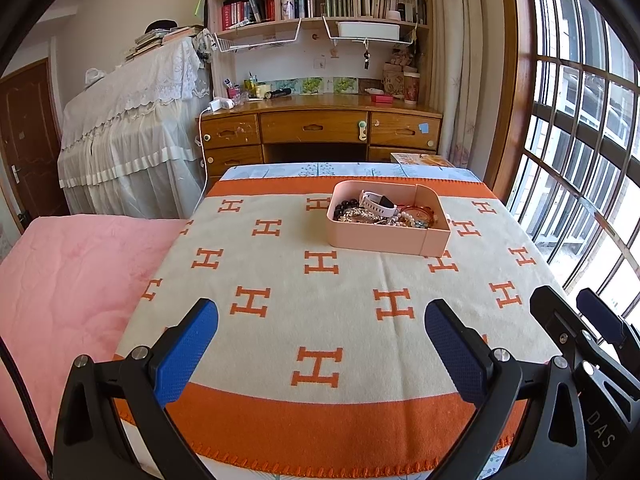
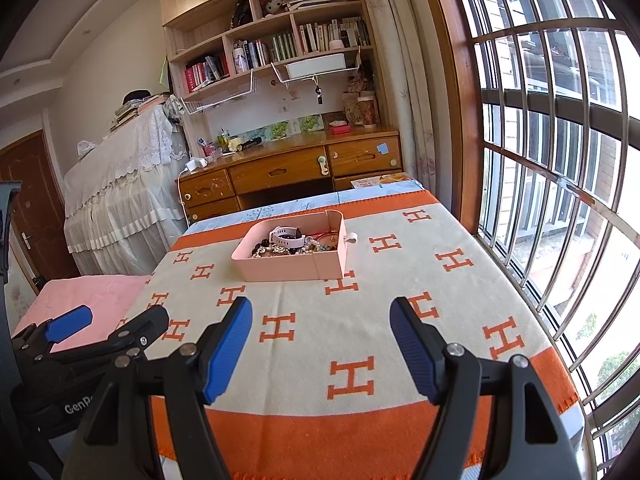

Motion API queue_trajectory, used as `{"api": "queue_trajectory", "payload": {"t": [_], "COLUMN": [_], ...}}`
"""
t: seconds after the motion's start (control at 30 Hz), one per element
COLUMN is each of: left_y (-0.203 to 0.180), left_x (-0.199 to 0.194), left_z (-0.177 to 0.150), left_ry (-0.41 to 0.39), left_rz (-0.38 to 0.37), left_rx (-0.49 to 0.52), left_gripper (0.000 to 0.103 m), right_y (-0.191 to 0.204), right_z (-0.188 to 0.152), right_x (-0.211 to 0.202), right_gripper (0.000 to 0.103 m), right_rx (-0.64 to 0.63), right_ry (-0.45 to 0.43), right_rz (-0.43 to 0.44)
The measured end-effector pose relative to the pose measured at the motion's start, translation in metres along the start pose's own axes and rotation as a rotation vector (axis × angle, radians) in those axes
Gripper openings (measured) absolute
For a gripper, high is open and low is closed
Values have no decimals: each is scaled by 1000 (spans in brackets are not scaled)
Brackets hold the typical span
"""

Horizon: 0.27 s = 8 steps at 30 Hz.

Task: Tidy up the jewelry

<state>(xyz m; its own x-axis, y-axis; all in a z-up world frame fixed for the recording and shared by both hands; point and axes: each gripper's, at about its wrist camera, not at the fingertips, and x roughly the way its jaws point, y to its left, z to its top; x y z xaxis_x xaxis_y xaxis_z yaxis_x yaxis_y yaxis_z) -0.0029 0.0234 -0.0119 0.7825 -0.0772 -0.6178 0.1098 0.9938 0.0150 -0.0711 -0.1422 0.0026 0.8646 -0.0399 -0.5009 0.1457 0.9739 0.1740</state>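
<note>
Pink box alone on blanket; path clear.

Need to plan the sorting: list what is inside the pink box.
The pink box holds a white watch, dark beads, gold chains and pearl and reddish bracelets, all piled together. Anything underneath the pile is covered.
</note>
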Motion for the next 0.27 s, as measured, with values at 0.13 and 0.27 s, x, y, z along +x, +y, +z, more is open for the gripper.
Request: {"api": "queue_trajectory", "payload": {"t": [0.13, 0.27], "left_y": [0, 1], "left_x": [0, 0], "left_z": [0, -1], "left_ry": [1, 4], "left_rz": [0, 0], "left_rx": [0, 1], "left_gripper": [102, 102], "right_y": [0, 0], "right_z": [1, 1], "right_x": [0, 0], "right_gripper": [72, 72], "right_rx": [0, 0], "right_ry": [1, 1], "right_rz": [1, 1]}}
